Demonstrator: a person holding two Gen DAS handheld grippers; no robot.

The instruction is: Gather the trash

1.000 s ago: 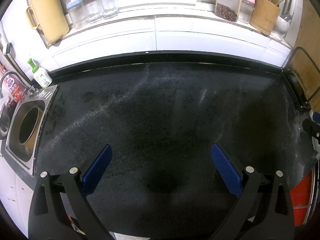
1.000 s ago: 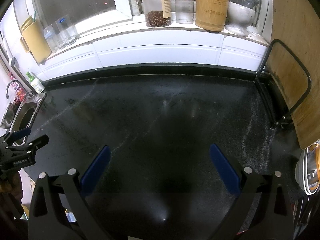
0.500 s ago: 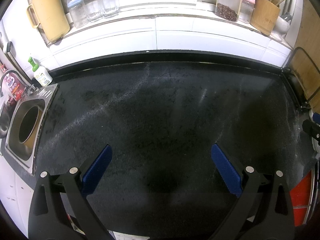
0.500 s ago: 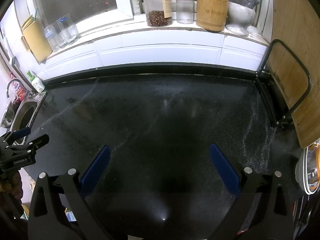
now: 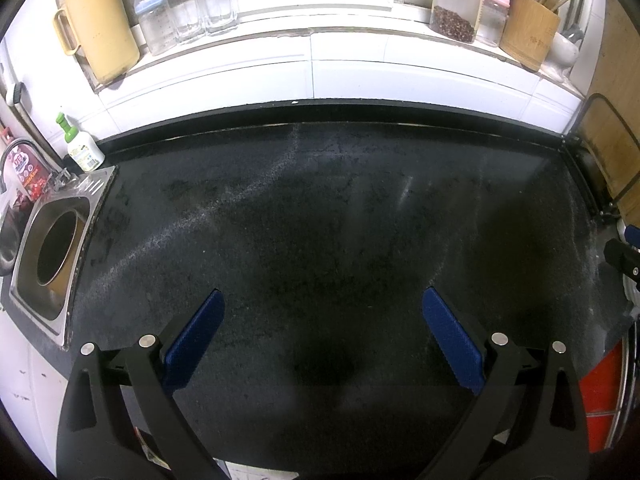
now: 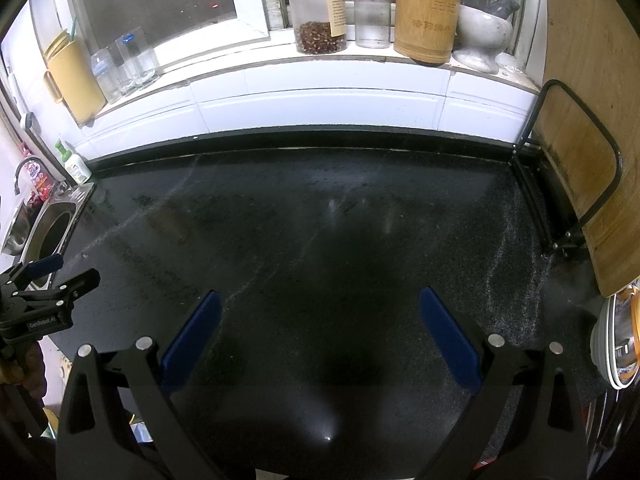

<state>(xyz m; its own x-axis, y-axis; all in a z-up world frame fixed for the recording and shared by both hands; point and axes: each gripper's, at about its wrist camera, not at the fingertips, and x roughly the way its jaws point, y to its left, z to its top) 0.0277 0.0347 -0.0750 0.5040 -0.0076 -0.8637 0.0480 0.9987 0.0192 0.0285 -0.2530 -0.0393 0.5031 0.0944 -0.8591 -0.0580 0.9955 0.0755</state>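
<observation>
Black stone bench (image 5: 320,208) shows no trash, unchanged from a second ago, both left gripper (image 5: 322,320) and right gripper (image 6: 320,320) gaping empty, so collecting seems finished or unstarted.

I see 2 wrist views, both looking forward and down along their fingers at the black countertop (image 5: 320,208), toward the windowsill at 12 o'clock. My left camera sits nearer the sink (image 5: 52,248), at its 9 o'clock. My right camera sits nearer the cutting board (image 6: 580,160), at its 3 o'clock. Both share the countertop, the sink and the bean jar (image 6: 320,8).
</observation>
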